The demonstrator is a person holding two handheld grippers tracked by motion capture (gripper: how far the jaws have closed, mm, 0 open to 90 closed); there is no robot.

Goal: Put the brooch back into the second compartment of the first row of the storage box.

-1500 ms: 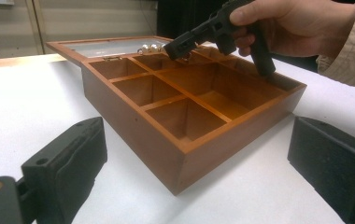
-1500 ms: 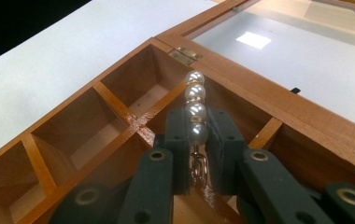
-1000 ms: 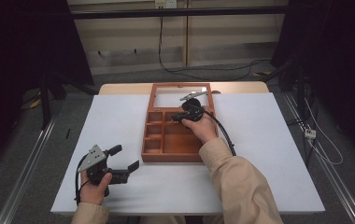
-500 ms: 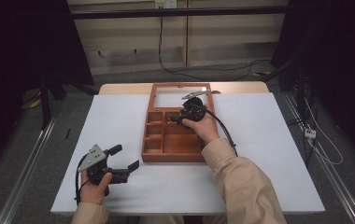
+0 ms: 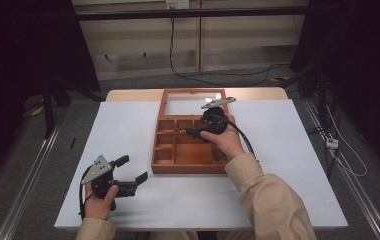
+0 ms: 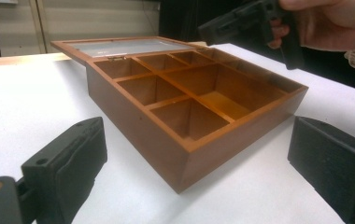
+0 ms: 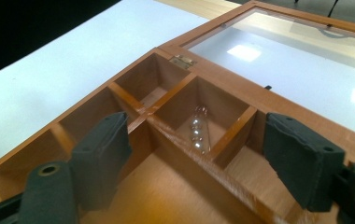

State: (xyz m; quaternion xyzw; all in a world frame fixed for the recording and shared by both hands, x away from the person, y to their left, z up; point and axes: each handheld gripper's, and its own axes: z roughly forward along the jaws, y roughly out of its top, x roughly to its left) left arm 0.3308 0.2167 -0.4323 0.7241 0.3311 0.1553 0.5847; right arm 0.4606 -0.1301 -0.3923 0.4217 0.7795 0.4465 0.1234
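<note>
risk: small clear bulb [image 7: 198,133] lay loose in a back-row cell mid-frame, could roll or crack if bumped | left gripper [image 5: 131,174] lower left, jaws wide, empty, parked on white table [image 5: 288,190] | right gripper [image 5: 187,131] over wooden box [image 5: 188,167] centre, jaws just opened, nothing between

A small clear glass bulb [image 7: 199,133] lay lengthwise on the floor of a rear middle compartment of an open wooden box [image 5: 164,165], whose glass-paned lid [image 5: 190,105] lay folded back flat on the white bench [image 5: 288,165].
</note>
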